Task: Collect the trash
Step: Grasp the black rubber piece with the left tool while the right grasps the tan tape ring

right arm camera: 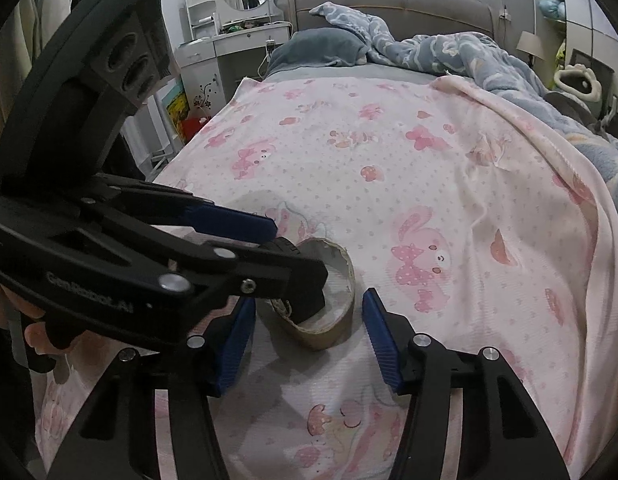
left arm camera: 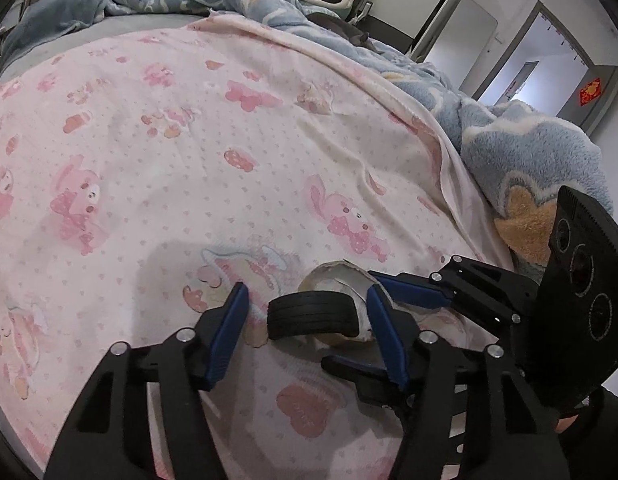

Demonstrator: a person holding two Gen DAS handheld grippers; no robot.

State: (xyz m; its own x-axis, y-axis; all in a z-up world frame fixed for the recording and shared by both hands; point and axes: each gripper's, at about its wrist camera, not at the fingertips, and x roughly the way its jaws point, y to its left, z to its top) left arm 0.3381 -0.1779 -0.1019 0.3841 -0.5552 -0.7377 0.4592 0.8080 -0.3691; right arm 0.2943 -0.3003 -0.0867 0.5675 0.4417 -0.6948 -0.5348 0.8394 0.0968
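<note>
**Both grippers crowd one spot: toy tyre and tape core**

Two bits of trash lie touching on the pink cartoon-print bed sheet (left arm camera: 189,140), near its foot end: a small black toy tyre (left arm camera: 313,316) on its side and, just behind it in the left wrist view, an empty cardboard tape core (right arm camera: 333,332), squashed a bit oval w/ its open side up.

The left gripper (left arm camera: 307,300) is angled down at the bed and straddles the tyre; both blue pads (left arm camera: 229,332) stand off its tread w/ a slim gap each side, so it's open, nothing held; prob. lined up so the pads meet the tread and not the sheet.

The right gripper (right arm camera: 309,298) comes in from the other side and brackets the core; its pads sit beside the cardboard wall but aren't pressing as far as I can see, so open too. It looks set across the core's short width, where the jaws fit.

The two tools overlap tightly (the left one's lower finger crosses the core's rim in the right wrist view), since the items touch; a clash betw. fingers looks like the main risk.

The crumpled blue fleece blanket (left arm camera: 521,152) lies well apart, pushed to the bed's far side, so the pick area stays flat. No bin or bag in either view.
</note>
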